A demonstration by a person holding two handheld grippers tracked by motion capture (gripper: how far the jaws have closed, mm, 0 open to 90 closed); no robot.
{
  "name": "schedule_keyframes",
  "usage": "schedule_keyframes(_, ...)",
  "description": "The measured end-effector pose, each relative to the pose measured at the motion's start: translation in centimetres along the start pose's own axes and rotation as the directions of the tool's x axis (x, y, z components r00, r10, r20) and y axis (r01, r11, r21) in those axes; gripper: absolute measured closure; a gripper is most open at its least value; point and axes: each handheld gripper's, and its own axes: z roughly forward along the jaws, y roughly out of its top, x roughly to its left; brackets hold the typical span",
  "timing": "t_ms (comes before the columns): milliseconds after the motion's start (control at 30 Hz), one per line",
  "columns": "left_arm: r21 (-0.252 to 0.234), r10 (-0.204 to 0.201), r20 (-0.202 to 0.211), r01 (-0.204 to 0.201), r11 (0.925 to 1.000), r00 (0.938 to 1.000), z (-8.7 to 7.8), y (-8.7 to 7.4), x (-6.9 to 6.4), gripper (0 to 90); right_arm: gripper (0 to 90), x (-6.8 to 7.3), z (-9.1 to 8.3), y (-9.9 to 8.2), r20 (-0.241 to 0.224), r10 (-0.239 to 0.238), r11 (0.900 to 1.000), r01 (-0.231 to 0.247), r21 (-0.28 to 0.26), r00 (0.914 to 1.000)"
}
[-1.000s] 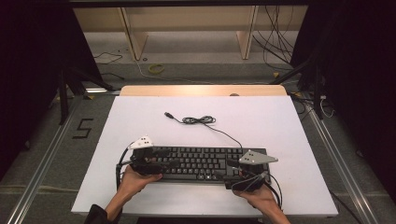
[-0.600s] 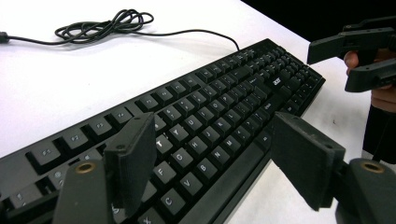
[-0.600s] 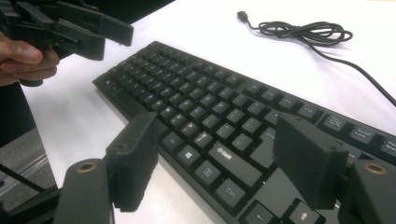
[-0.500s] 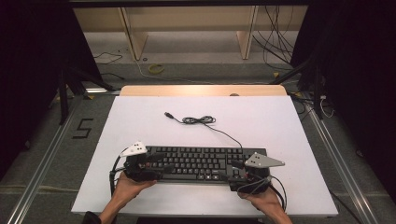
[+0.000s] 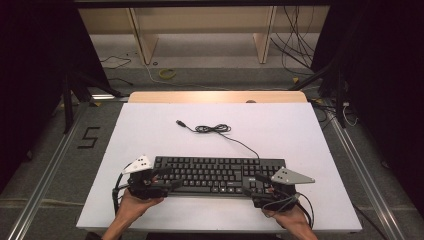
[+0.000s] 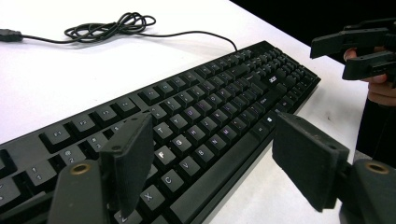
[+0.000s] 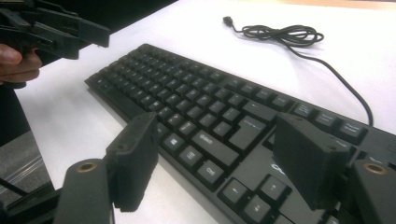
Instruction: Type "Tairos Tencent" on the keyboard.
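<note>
Broadly, the white bench [image 5: 150, 135] carries a black keyboard [image 5: 215, 174] lying crosswise near its front edge, one end at each hand. Both the left hand-held gripper [image 5: 167, 179] and the right hand-held gripper [image 5: 261, 186] stand with jaws apart, the left's having just been opening, straddling the keyboard's ends without pressing. Beyond, its coiled USB cable [image 5: 214, 129] lies clear of both.

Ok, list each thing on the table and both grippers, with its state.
Keyboard: flat on the white table, keys up, not gripped.
Keyboard cable: partly coiled, USB plug lying loose, unplugged.
Left gripper: jaws have just been opening, now wide above the keyboard's left end, pads off it.
Right gripper: open above the right end, pads off it.
</note>
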Motion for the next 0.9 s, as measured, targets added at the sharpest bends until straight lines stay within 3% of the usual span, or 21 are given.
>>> schedule_keyframes(400,-0.007,0.008,-0.007,-0.008,0.9999,0.9999,-0.7,-0.9,-0.7,26.7,31.4,-0.6,-1.2,-1.0,0.039,0.001,0.9999,0.0,-0.014,0.9993)
schedule_keyframes(900,-0.009,0.012,-0.02,-0.013,0.9999,0.9997,-0.5,-1.2,-0.8,25.6,30.8,-0.8,-1.6,-1.4,0.05,0.005,0.9999,-0.005,-0.016,0.9988)
